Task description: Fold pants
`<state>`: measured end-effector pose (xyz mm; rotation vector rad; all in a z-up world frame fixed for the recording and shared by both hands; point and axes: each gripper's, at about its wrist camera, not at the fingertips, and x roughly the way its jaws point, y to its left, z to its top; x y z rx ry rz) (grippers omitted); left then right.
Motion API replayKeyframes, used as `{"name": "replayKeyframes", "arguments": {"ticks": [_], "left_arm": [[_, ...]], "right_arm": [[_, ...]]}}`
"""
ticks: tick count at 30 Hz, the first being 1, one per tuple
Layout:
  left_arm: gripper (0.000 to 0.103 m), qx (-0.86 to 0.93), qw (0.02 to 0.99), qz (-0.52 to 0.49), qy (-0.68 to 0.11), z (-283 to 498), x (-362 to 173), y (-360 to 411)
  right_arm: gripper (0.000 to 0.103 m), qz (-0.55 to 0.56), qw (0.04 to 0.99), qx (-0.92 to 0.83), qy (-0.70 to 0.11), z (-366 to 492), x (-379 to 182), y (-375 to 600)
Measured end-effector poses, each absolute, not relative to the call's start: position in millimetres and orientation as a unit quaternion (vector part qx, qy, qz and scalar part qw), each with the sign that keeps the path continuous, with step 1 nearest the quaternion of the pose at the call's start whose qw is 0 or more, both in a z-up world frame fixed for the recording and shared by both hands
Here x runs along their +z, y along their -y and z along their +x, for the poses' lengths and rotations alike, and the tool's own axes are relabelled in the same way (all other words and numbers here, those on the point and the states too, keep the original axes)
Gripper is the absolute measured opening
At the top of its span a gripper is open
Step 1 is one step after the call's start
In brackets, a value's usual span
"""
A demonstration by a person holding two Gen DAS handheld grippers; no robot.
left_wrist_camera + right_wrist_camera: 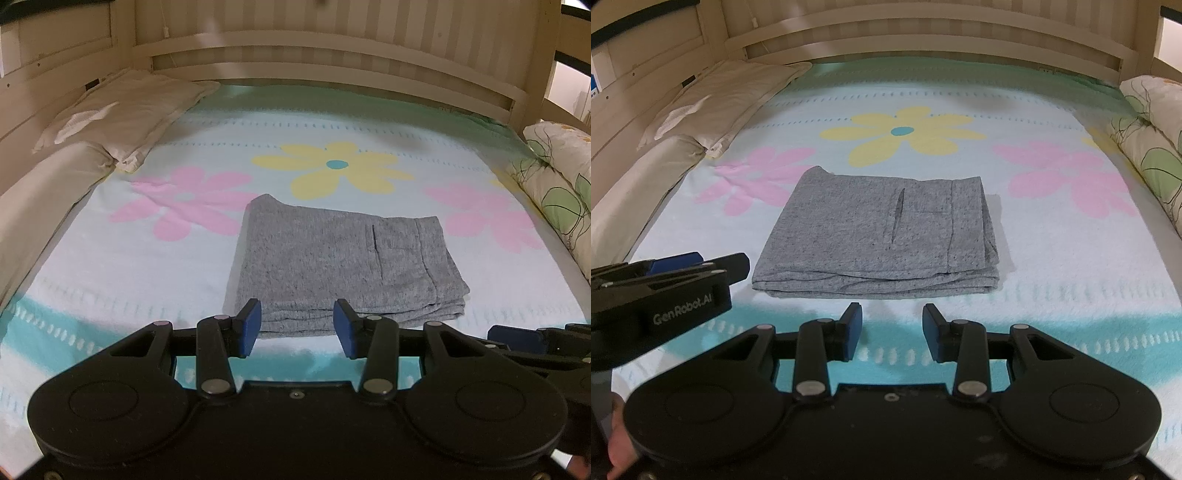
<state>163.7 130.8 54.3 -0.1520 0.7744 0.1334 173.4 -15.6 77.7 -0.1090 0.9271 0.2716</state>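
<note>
Grey heathered pants (332, 258) lie folded into a compact rectangle on the flowered bedsheet (147, 266), with stacked layers at the near edge and a pocket slit on top. They also show in the right wrist view (879, 236). My left gripper (297, 328) is open and empty, just in front of the pants' near edge. My right gripper (892, 332) is open and empty, a short way back from the pants. The left gripper (698, 266) also shows at the left of the right wrist view.
White pillows (122, 110) lie along the left side of the bed. A rolled floral quilt (557, 173) lies along the right side. A cream wooden headboard rail (332, 48) closes the far end. The sheet (1071, 258) surrounds the pants.
</note>
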Motion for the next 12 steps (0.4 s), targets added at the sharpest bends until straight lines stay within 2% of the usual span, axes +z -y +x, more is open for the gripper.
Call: {"name": "replayKeyframes", "arguments": {"ticks": [12], "left_arm": [[0.052, 0.065, 0.928, -0.069, -0.361, 161.0, 53.4, -126.2]], "right_arm": [[0.039, -0.059, 0.885, 0.134, -0.441, 171.6, 79.5, 20.8]]}}
